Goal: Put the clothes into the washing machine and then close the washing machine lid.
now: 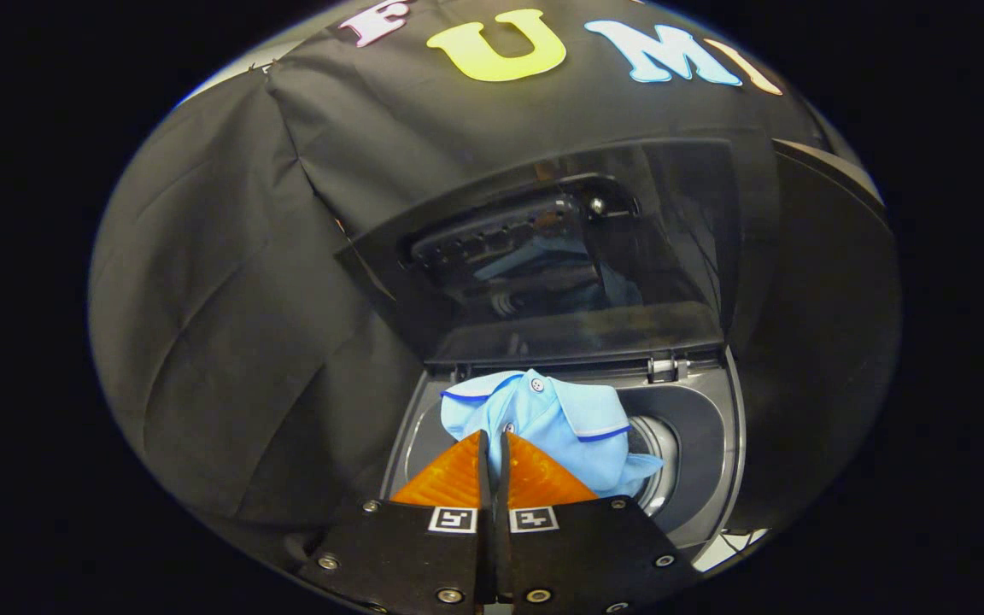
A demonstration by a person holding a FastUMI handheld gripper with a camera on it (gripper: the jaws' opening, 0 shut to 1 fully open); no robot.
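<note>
My fingers [494, 437] are standing almost fully closed, with only a very thin gap between the two tips. They are pinching a fold of the light blue shirt [556, 423], so I am holding this cloth at its near edge. The shirt is bunching up just ahead of my fingers and a little to their right. Its collar, with a thin dark blue stripe, and some small buttons are facing upward.

Under the shirt and beyond my fingers, the washing machine [718, 444] is lying open. The shirt is hanging over the round opening, and part of it is sitting against the grey rim on the far side. To the right of the shirt, a piece of the shiny drum [658, 444] is showing inside the opening.

Further beyond, the lid [543, 256] is standing up, tilted back on its hinges at the far edge of the machine. Its dark glass is reflecting something blue. Behind the lid and around the machine, the black cloth wall [227, 299] is hanging in folds.
</note>
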